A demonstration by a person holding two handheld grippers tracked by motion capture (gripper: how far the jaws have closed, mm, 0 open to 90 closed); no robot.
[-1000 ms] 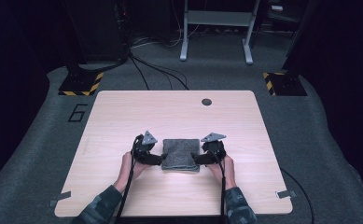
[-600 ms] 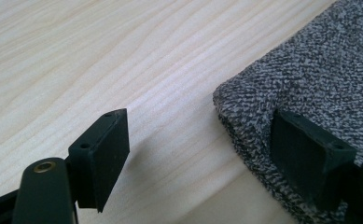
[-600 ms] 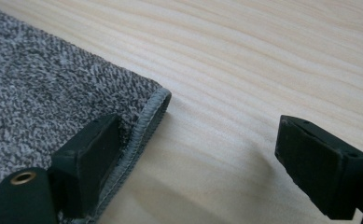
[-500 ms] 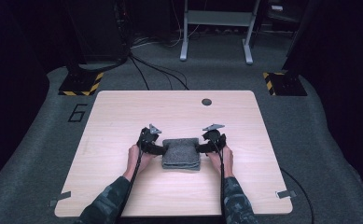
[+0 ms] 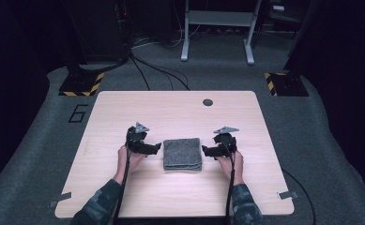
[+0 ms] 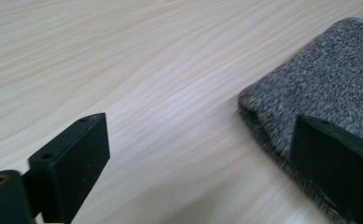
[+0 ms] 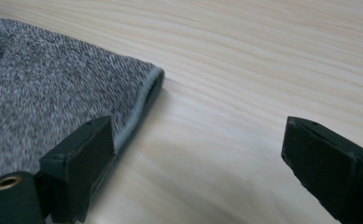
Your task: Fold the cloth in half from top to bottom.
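High view: pale wooden table [image 5: 180,197], grey carpet [image 5: 339,154]

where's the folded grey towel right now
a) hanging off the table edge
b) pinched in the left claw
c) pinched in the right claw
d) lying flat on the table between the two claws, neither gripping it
d: the high view shows the folded grey towel flat on the table, with the left claw and right claw open on either side.
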